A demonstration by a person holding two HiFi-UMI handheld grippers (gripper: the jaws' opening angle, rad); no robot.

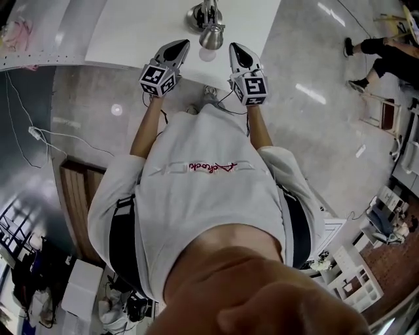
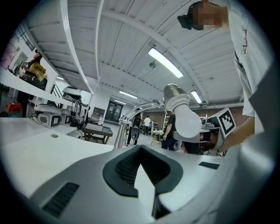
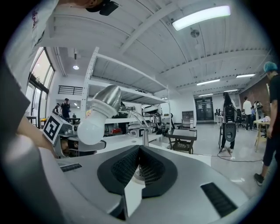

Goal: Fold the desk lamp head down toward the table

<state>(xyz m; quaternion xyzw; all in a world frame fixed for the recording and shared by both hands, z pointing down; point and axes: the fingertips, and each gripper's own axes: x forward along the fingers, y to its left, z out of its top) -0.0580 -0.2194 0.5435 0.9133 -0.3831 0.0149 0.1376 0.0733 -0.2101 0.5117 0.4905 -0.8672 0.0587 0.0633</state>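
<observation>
A desk lamp stands on the white table (image 1: 131,33), with a round base (image 1: 195,16) and a silver head (image 1: 211,36) near the table's front edge. My left gripper (image 1: 180,44) is shut and empty just left of the head. My right gripper (image 1: 235,48) is shut and empty just right of it. Neither touches the lamp. In the left gripper view the head (image 2: 175,94) and its white bulb (image 2: 191,123) hang to the upper right of my shut left gripper (image 2: 140,148). In the right gripper view the head (image 3: 107,99) and bulb (image 3: 89,127) are to the upper left of my shut right gripper (image 3: 139,151).
The lamp's curved arm (image 2: 139,107) and upright pole (image 3: 145,136) rise behind the head. A seated person (image 1: 386,55) is at the far right of the floor. A white cable (image 1: 39,134) and a wooden pallet (image 1: 78,190) lie on the left. Shelves and people stand in the background.
</observation>
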